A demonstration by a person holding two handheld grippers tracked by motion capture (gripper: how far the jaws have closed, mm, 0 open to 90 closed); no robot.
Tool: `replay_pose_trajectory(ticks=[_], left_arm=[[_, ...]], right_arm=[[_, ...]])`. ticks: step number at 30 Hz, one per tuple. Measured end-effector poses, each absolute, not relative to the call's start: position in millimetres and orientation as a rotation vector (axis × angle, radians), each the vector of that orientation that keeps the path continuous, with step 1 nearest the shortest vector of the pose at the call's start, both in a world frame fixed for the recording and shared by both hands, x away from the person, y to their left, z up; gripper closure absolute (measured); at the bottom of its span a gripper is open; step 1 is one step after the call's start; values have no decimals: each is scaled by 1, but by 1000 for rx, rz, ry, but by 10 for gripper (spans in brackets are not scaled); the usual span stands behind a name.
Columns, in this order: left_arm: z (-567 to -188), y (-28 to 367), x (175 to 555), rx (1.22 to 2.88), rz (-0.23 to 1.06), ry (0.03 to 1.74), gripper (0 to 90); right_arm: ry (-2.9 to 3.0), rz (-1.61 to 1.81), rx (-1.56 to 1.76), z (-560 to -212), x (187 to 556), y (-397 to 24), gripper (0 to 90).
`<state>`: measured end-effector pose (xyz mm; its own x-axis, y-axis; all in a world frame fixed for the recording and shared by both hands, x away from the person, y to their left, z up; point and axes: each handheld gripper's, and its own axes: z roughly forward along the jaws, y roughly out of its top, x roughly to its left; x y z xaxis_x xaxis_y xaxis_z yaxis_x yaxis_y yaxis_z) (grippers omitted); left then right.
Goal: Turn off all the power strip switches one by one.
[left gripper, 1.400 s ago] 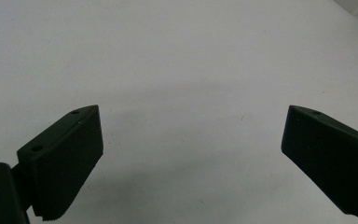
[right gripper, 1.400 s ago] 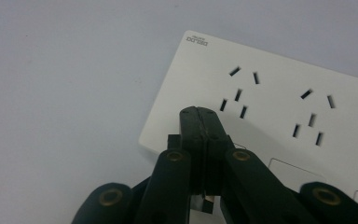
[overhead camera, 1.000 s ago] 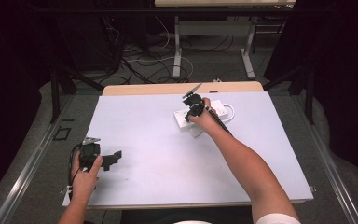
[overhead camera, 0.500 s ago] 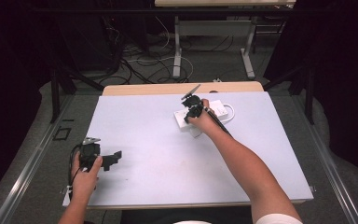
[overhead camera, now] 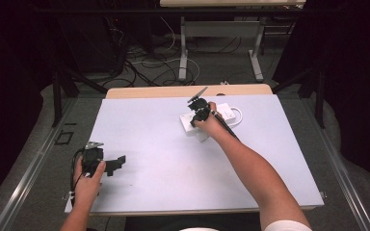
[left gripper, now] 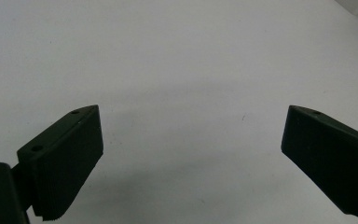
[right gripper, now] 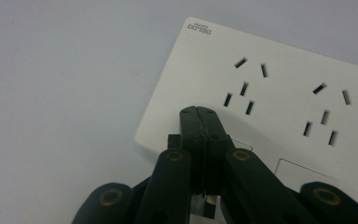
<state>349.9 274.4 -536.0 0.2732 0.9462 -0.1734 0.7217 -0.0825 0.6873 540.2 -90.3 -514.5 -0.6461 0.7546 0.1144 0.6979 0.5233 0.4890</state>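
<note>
Right gripper (right gripper: 199, 112): jaws pressed together, tips over the near end of the power strip
Power strip (overhead camera: 221, 114): white, flat on the bench (overhead camera: 173, 159), far side
Left gripper (left gripper: 191, 163): jaws spread, nothing between

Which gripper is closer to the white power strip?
The right. The right gripper is shut, its tips over the power strip near its end sockets. The left gripper is open, far away at the table's near left corner.
</note>
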Motion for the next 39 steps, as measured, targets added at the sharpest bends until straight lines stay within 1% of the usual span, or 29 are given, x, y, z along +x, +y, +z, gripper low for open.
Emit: replay_pose_trajectory(ticks=[9,10,12,14,20,22,25,26,35,36,37,39], left_arm=[[-537,274,351,1863,412,1508,54],[-537,274,351,1863,413,1507,54],[-537,274,350,1864,414,1506,54],[-537,274,350,1865,414,1506,54],[-537,273,350,1857,418,1505,54],[-537,273,350,1854,420,1502,54],[-537,273,350,1862,417,1502,54],[-537,273,350,1861,417,1502,54],[-537,273,350,1861,416,1501,54],[-537,273,350,1861,416,1502,54],[-537,273,350,1860,416,1502,54],[-537,273,350,1860,415,1502,54]], right_arm=[[2643,763,1263,-514,539,-90,900],[2595,850,1249,-518,539,-90,900],[2645,750,1263,-510,538,-91,900],[2617,800,1253,-510,537,-92,900],[2620,790,1266,-503,536,-94,900],[2580,850,1271,-505,535,-94,900],[2619,753,1265,-499,534,-96,900],[2597,814,1273,-501,533,-96,897],[2619,810,1276,-494,528,-98,838],[2587,877,1293,-497,527,-97,831],[2639,789,1261,-491,527,-99,823],[2620,833,1278,-491,525,-98,806]])
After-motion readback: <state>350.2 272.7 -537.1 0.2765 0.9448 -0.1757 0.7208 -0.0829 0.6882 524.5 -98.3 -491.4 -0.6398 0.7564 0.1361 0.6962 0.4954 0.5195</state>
